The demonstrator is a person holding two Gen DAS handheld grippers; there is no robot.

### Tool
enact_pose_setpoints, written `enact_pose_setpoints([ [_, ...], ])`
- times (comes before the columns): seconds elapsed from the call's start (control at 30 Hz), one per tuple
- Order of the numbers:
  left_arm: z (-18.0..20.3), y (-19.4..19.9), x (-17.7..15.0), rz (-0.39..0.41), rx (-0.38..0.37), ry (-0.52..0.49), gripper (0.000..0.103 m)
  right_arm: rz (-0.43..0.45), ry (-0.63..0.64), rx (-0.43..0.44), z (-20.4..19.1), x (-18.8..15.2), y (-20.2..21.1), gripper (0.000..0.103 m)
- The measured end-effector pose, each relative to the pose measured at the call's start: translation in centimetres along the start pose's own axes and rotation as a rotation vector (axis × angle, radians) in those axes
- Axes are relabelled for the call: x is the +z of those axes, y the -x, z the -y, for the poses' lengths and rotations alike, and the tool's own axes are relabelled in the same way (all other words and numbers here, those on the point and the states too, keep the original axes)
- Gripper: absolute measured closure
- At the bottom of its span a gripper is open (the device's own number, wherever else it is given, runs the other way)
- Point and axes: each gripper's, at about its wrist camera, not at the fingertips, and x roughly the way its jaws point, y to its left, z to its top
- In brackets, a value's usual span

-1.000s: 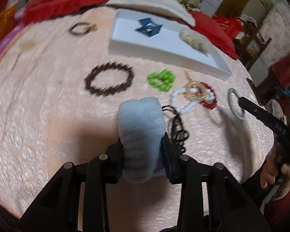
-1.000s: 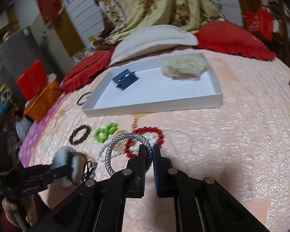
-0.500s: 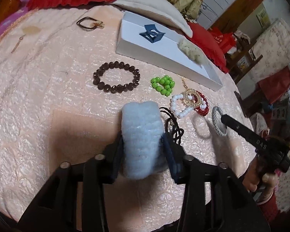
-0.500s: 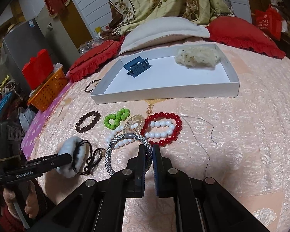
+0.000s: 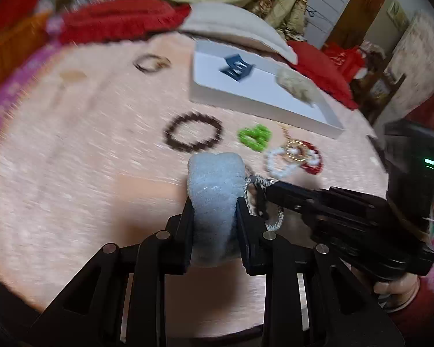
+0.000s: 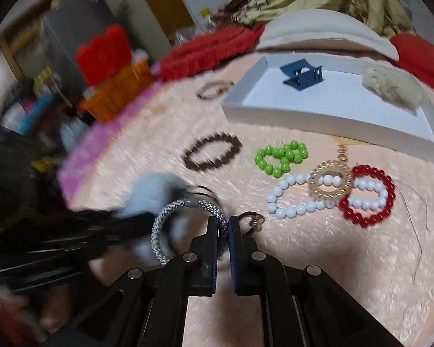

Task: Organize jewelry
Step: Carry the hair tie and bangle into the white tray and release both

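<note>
The left gripper (image 5: 214, 202) pinches a fluffy pale-blue scrunchie (image 5: 215, 182) between its pads, the jaws closing tighter on it, and the scrunchie stands upright above the peach quilted bedspread (image 5: 72, 159). The right gripper (image 6: 223, 225) has its jaws pressed together on a silver-grey braided hair tie (image 6: 170, 217), whose loop hangs out toward nine o'clock of its fingertips; in the left wrist view that tie sits just at three o'clock of the scrunchie, touching or nearly touching it. On the bedspread, at twelve o'clock of the right gripper, lies a dark brown bead bracelet (image 6: 212, 154), with a green bead bracelet (image 6: 282, 157) at one o'clock and, at two o'clock, a white pearl bracelet (image 6: 292, 199) overlapped by a clear gold spiral hair tie (image 6: 329, 183) and a red bead bracelet (image 6: 370, 196). A small dark ring-shaped piece (image 6: 253, 221) lies just at the right fingertip's three o'clock. Farther off at one o'clock stands a shallow white tray (image 6: 303, 118) holding a blue claw clip (image 6: 302, 76) and a cream fuzzy scrunchie (image 6: 390, 89). A thin brown hair band (image 6: 214, 89) lies at nine o'clock of the tray, apart from it.
</note>
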Motion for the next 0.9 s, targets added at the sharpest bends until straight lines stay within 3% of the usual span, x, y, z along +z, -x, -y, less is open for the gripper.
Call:
enact_pose_setpoints([
  [0.17, -2.0, 3.1, 0.1, 0.073, 0.113, -0.012, 0.078, -0.02, 0.022, -0.063, -0.1, 0.1, -1.3, 0.096],
  [0.27, -3.5, 4.5, 0.4, 0.098, 0.141, 0.015, 0.078, -0.021, 0.039, -0.071, 0.1, 0.1, -1.3, 0.096],
  [0.43, -4.3, 5.7, 2.1, 0.117, 0.099, 0.039, 0.078, 0.081, -0.025, 0.059, 1.3, 1.4, 2.5, 0.096],
  [0.63, -2.7, 4.1, 6.2, 0.107, 0.025, 0.032, 0.078, 0.25, -0.146, 0.187, 5.1, 4.3, 9.5, 0.096],
  [0.77, -0.7, 1.9, 9.3, 0.088, 0.002, -0.007, 0.077, 0.299, -0.212, 0.128, 8.3, 6.3, 11.4, 0.096],
  [0.9, 1.1, -1.7, 12.7, 0.032, -0.033, -0.02, 0.077, 0.279, -0.269, 0.037, 11.6, 8.1, 10.3, 0.096],
])
